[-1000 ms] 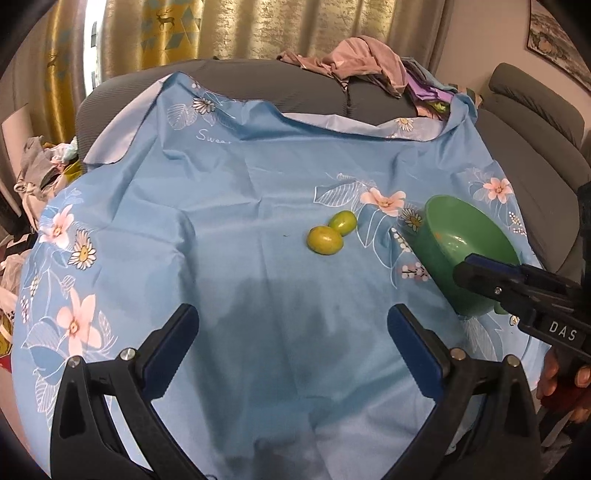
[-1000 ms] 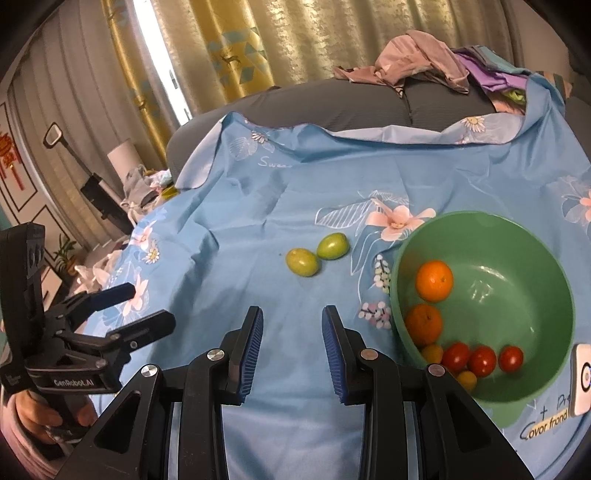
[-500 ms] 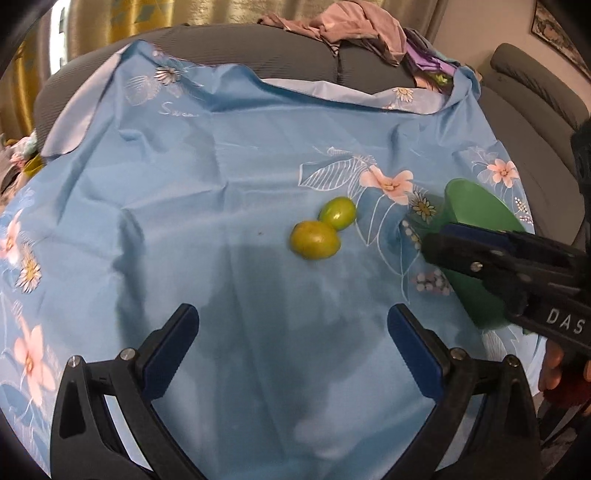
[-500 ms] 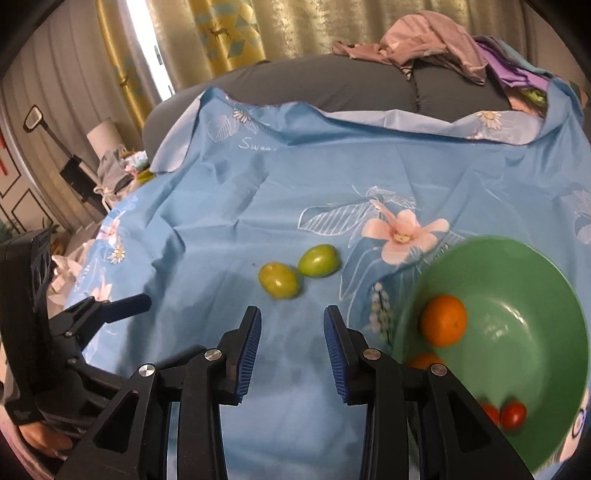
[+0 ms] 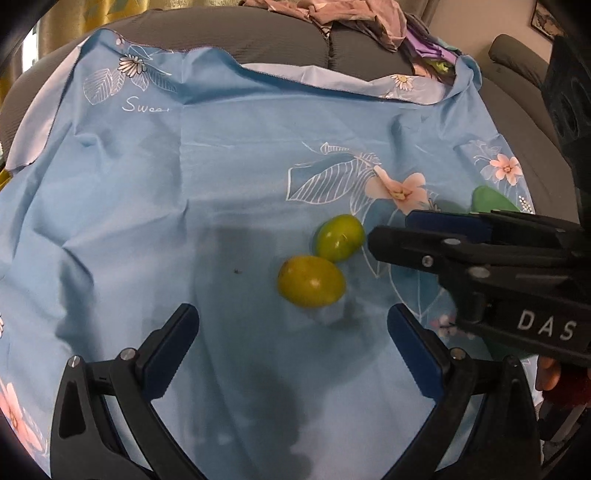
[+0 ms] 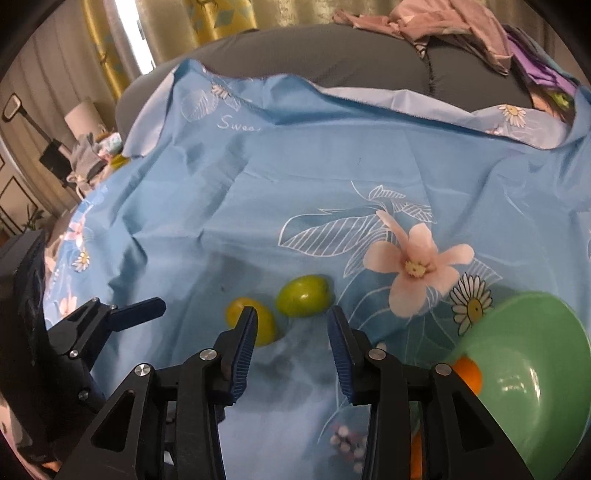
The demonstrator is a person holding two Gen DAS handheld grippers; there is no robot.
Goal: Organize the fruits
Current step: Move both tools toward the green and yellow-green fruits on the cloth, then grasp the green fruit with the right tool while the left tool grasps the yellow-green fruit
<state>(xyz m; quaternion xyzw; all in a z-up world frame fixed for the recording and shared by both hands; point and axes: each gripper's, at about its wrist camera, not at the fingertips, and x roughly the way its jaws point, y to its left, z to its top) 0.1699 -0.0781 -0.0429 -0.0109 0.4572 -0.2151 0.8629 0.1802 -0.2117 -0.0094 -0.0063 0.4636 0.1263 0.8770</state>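
Two green fruits lie touching on the blue flowered cloth: a yellowish one (image 5: 311,281) (image 6: 258,325) and a greener one (image 5: 338,237) (image 6: 303,296). My left gripper (image 5: 291,328) is open wide and empty, just short of the yellowish fruit. My right gripper (image 6: 291,328) is open and empty, just short of the greener fruit; its left finger partly hides the yellowish one. In the left wrist view it (image 5: 391,236) comes in from the right beside the greener fruit. The green bowl (image 6: 535,354) at the right holds an orange (image 6: 469,374).
The cloth (image 5: 184,184) drapes over a grey sofa (image 5: 258,44) with piled clothes (image 6: 443,22) at the back. Only a sliver of the bowl (image 5: 487,199) shows behind the right gripper in the left wrist view. My left gripper appears at the left in the right wrist view (image 6: 122,314).
Both grippers have moved forward toward the two green fruits. The right gripper has opened wider and swung left away from the bowl, now reaching the greener fruit.
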